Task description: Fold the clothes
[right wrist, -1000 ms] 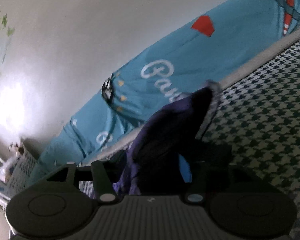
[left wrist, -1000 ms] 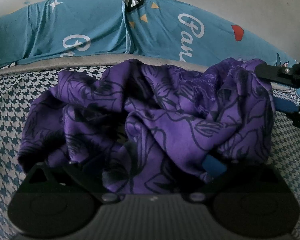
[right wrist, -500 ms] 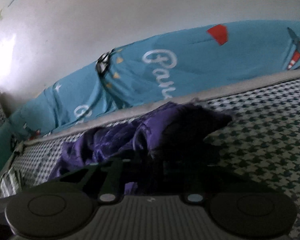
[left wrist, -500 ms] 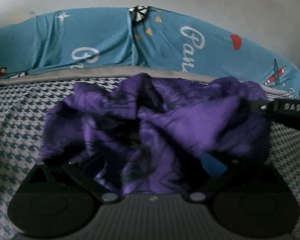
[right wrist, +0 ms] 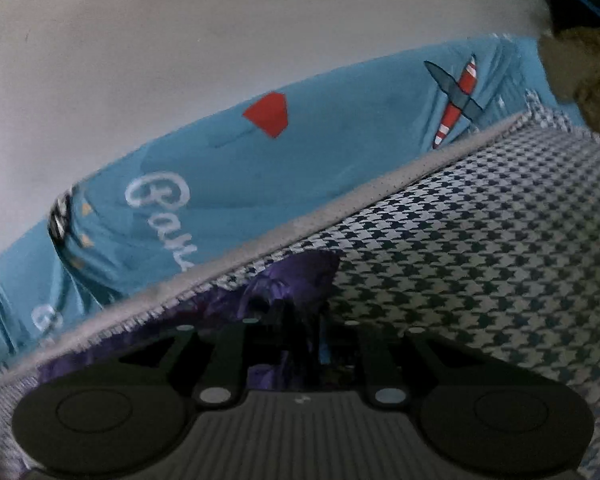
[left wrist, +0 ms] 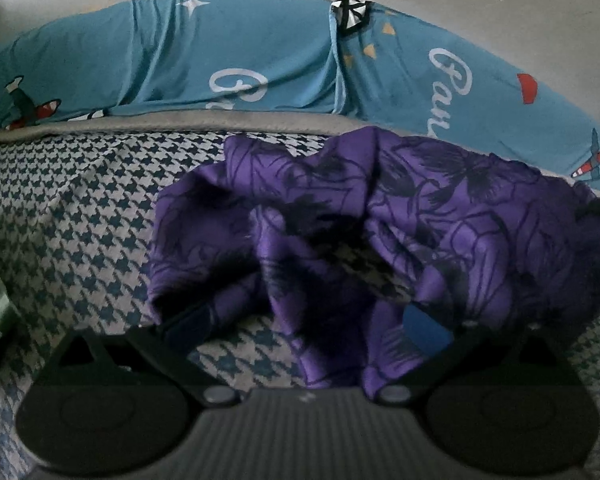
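1. Here, through the left wrist camera, I see the purple garment (left wrist: 380, 232), printed with dark line-drawn flowers, lying crumpled on the houndstooth bed cover (left wrist: 80, 216); it sits right of centre, with its far edge near the grey border of the bed.
2. My left hand-held gripper (left wrist: 304, 320) stands wide open. A fold of the garment drapes between its two fingers and over the right one, whose blue pad (left wrist: 426, 324) shows, but the pads do not press on it.
3. In the right wrist view, my right hand-held gripper (right wrist: 300, 332) has its fingers drawn close together, the jaws now opening slightly, with a dark bunch of the garment (right wrist: 292, 280) between them.
4. Behind the bed, a blue printed sheet (left wrist: 260, 52) hangs against a pale wall (right wrist: 180, 40).
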